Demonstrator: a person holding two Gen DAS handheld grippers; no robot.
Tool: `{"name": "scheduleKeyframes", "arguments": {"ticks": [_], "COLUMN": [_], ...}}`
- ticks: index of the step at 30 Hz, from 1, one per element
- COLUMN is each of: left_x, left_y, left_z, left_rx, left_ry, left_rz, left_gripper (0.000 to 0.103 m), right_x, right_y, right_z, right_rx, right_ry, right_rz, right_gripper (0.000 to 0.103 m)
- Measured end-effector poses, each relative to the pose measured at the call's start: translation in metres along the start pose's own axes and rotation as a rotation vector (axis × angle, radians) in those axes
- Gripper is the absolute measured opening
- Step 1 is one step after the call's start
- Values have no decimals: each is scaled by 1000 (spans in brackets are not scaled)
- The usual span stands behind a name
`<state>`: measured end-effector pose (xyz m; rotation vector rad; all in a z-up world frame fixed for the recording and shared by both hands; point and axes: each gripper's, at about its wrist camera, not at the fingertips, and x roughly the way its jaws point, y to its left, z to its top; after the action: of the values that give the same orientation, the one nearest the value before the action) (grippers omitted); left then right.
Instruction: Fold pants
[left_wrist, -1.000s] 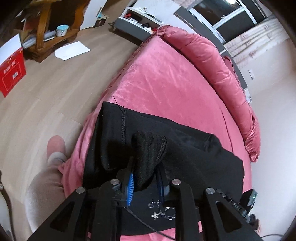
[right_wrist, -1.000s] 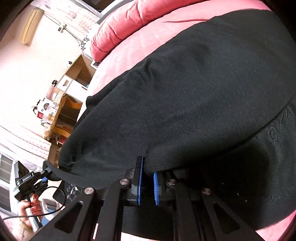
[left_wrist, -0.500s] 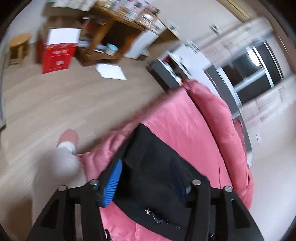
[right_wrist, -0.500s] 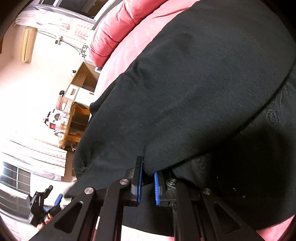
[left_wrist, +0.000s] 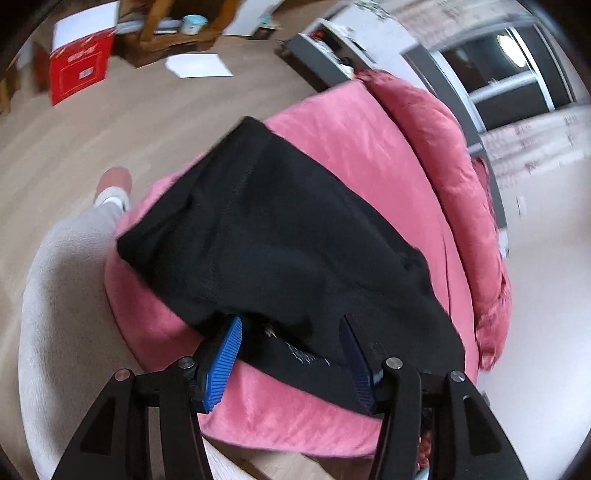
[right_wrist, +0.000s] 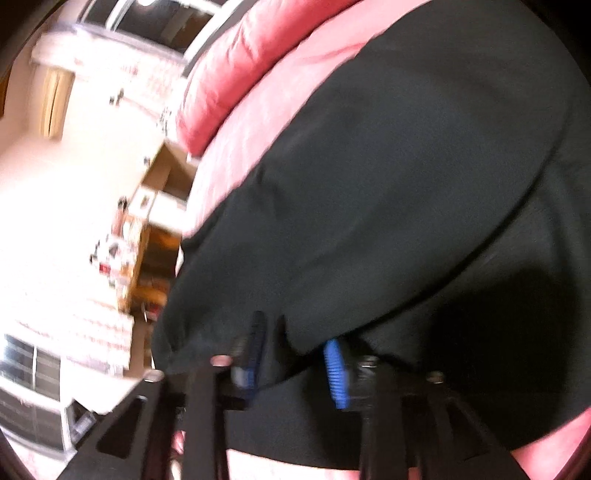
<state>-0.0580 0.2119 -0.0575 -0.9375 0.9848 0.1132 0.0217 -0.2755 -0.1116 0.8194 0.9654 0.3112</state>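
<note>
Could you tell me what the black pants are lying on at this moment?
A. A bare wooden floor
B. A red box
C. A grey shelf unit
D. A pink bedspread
D: in the left wrist view the black pants lie spread over the pink bedspread, which shows on both sides of them.

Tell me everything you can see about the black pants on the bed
The black pants are a soft, matte, fleecy-looking fabric, folded over so an upper layer lies on a lower one. A stitched seam runs along the top layer, and small pale embroidery shows on the lower layer near the front edge. They lie flat on the pink bedspread, near its corner. The left gripper stands open just in front of them, clear of the cloth. The right gripper is opening, a fold edge between its pads.
</note>
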Motion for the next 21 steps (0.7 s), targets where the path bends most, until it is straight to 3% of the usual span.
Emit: {"name": "scheduleKeyframes", "arguments": {"ticks": [3, 5, 7, 8, 10, 11, 17, 21], "left_x": [8, 17, 24, 27, 30, 31, 8, -12], "left_y": [8, 11, 11, 10, 10, 10, 4, 4], "left_z": [11, 18, 22, 25, 26, 27, 39, 48], "left_rx": [-54, -62, -49, -41, -12, 10, 57, 95], "left_ry": [-43, -46, -39, -39, -44, -43, -88, -126], "left_rz": [-9, -8, 13, 14, 7, 10, -17, 2], "left_gripper": [55, 44, 26, 25, 12, 9, 7, 7], "right_x": [-13, -15, -19, -22, -23, -23, -49, -70], "right_y": [-13, -21, -26, -28, -30, -30, -6, 18], "right_z": [13, 22, 32, 38, 45, 49, 52, 45], "right_rx": [26, 37, 37, 32, 23, 11, -51, -146], "right_ry": [-68, -81, -107, -126, -132, -130, -162, -117], "right_rz": [-21, -32, -54, -70, -100, -121, -111, -123], "right_gripper": [41, 40, 37, 36, 15, 12, 10, 10]}}
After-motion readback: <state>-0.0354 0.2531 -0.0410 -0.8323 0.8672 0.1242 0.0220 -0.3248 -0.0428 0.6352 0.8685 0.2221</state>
